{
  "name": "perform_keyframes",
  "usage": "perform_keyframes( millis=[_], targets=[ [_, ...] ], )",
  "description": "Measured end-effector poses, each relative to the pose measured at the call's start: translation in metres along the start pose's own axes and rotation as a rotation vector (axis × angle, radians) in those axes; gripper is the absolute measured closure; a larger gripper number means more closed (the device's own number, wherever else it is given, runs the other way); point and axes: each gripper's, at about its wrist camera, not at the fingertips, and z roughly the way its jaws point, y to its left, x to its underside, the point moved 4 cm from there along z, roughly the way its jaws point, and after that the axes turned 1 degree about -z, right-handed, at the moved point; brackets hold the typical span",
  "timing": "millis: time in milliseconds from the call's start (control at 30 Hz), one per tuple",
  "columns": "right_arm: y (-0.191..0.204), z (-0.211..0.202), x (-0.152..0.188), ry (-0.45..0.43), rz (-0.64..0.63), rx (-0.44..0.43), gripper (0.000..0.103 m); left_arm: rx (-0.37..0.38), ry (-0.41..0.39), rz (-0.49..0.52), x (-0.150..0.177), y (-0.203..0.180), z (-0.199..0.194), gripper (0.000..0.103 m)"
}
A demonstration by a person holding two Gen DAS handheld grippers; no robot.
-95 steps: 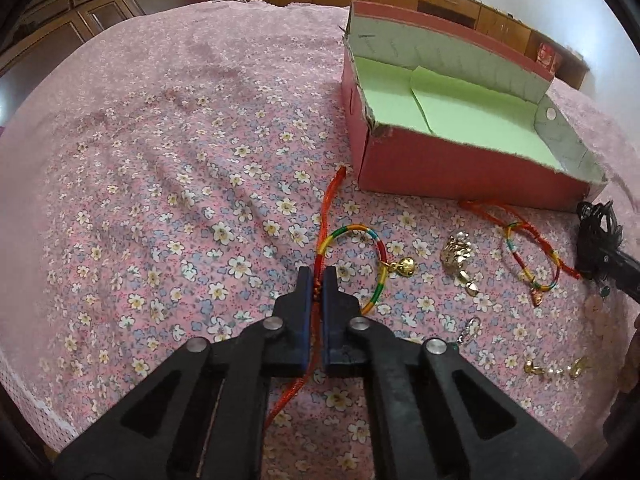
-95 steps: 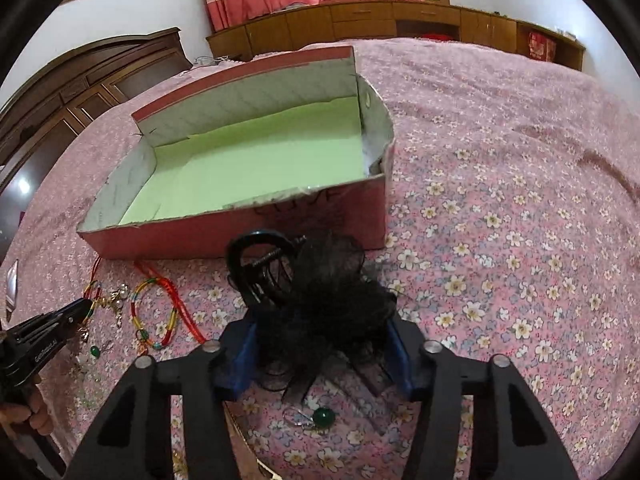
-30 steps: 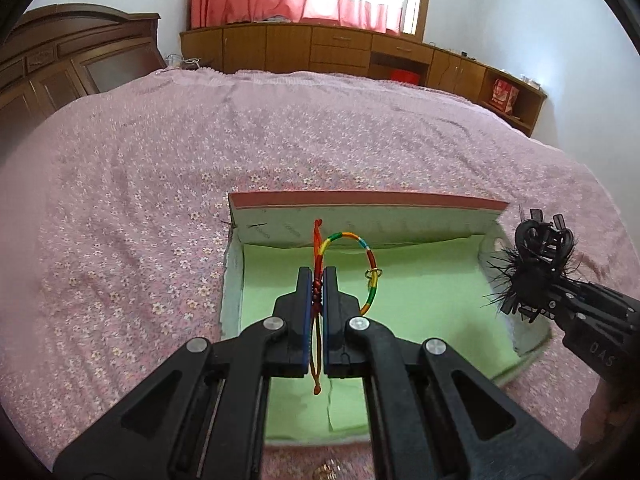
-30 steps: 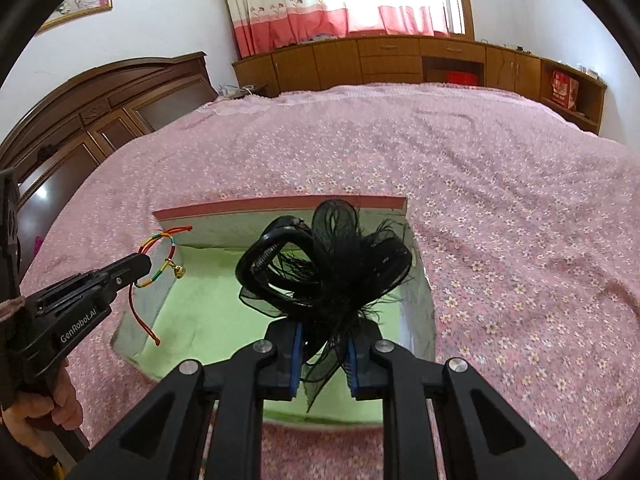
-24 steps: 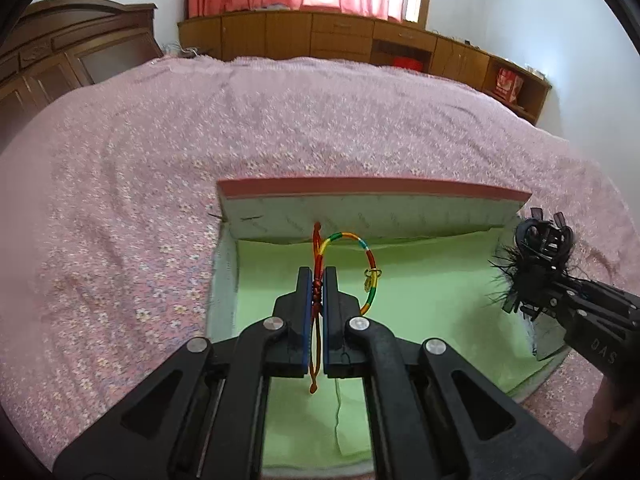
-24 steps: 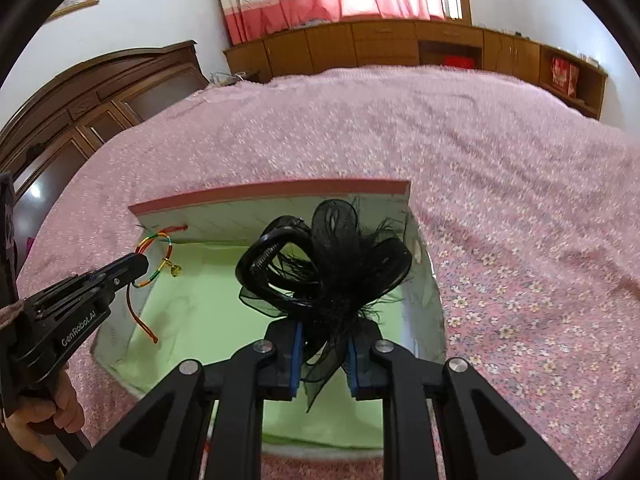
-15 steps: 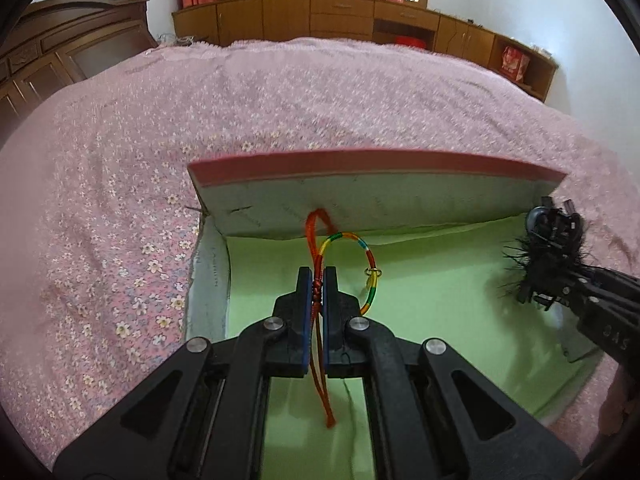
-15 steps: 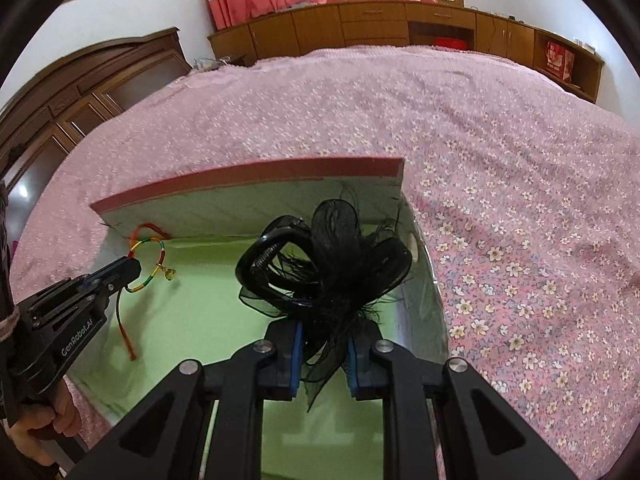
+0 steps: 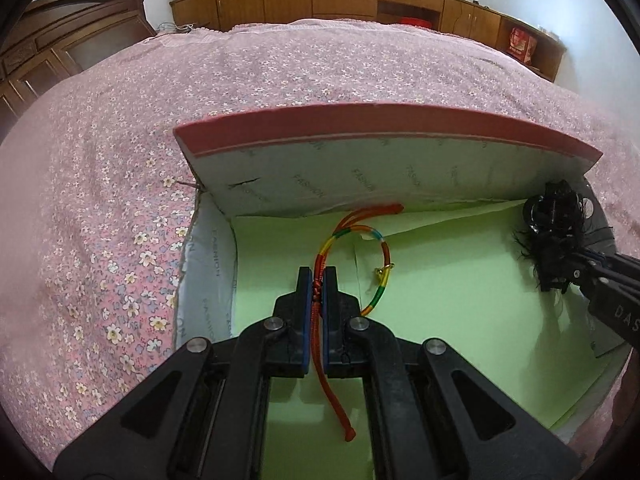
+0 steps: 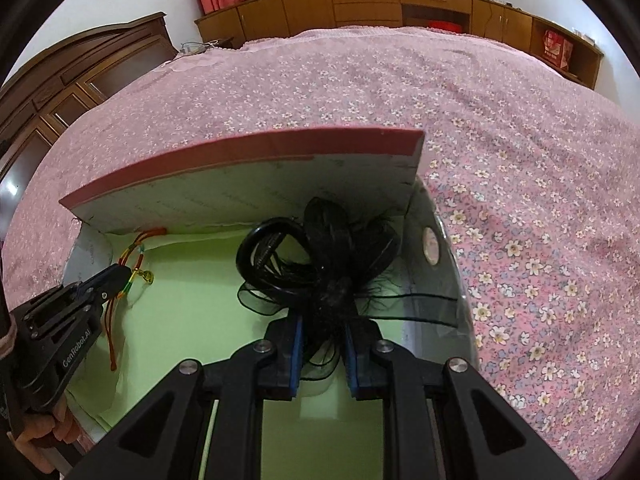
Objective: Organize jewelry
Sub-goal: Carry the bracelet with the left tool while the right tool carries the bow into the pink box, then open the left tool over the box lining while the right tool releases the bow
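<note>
- The placing step is in hand: both grippers are reaching down inside the red box (image 9: 384,124), each carrying one piece over its green lining (image 9: 460,280)
- The left gripper (image 9: 319,276) is pinching the rainbow cord bracelet (image 9: 362,234) at its red knot, jaws pressed almost together with only the cord between them
- The bracelet's loop is lying forward toward the box's far wall, its red tips touching or just short of that wall, and the small gold charm (image 9: 383,270) is hanging on the loop's right side; a loose red tail (image 9: 336,404) is trailing back under the gripper, though whether it is resting on the lining I cannot tell
- The right gripper (image 10: 322,332) is clamping the black hair clip with its gauzy bow (image 10: 320,256), blue pads squeezing the bunched fabric, at the box's right end near the side wall with the round hole (image 10: 431,250)
- Judging from this, the next move is calling for opening each jaw while low over the lining, then lifting straight up so cord and gauze are not snagging on the pads
- The box is looking otherwise bare: nothing apart from these two held pieces is showing on the lining
- The box itself is sitting on the pink floral bedspread (image 10: 520,160)
</note>
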Motion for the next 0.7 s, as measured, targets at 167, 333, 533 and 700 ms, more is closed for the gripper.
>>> perform_keyframes(
  millis=[167,333,533,700],
  targets=[
    [-0.001,0.001,-0.001,0.005,0.009,0.0,0.085,-0.004,0.004,0.004,-0.003,0.003,0.005,0.103],
    [0.001,0.0,-0.002,0.005,0.009,-0.016,0.077,0.031,-0.001,-0.008,-0.007,0.003,0.002,0.103],
    [0.011,-0.015,-0.002,-0.034,-0.026,-0.026,0.058,0.09,-0.008,-0.033,-0.01,0.002,-0.007,0.087],
    [0.012,-0.036,-0.005,-0.085,-0.032,-0.039,0.052,0.095,-0.049,-0.004,-0.012,-0.005,-0.026,0.079]
  ],
)
